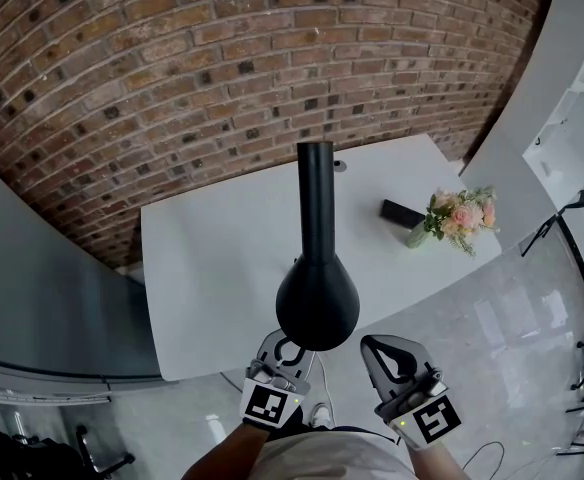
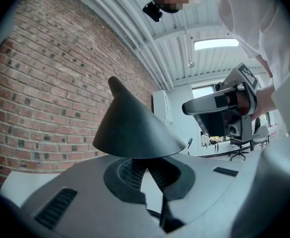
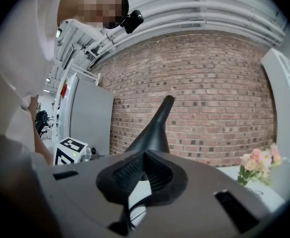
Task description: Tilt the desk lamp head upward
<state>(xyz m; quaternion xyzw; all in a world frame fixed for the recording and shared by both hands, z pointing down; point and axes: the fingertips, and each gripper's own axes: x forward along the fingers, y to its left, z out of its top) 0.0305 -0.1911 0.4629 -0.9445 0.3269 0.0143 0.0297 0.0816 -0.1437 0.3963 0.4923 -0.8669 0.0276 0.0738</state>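
The black desk lamp stands on the white table; from above, its cone head hangs over the near edge, with the long neck running away toward the wall. My left gripper is shut and empty, its tip just under the head's near rim; touching or not, I cannot tell. In the left gripper view the cone looms right above the shut jaws. My right gripper is shut, empty, to the right of the head. From the right gripper, the lamp rises just beyond.
A small vase of pink flowers and a flat black object sit at the table's right end. A brick wall backs the table. A grey cabinet stands left, and a stand stands on the floor at right.
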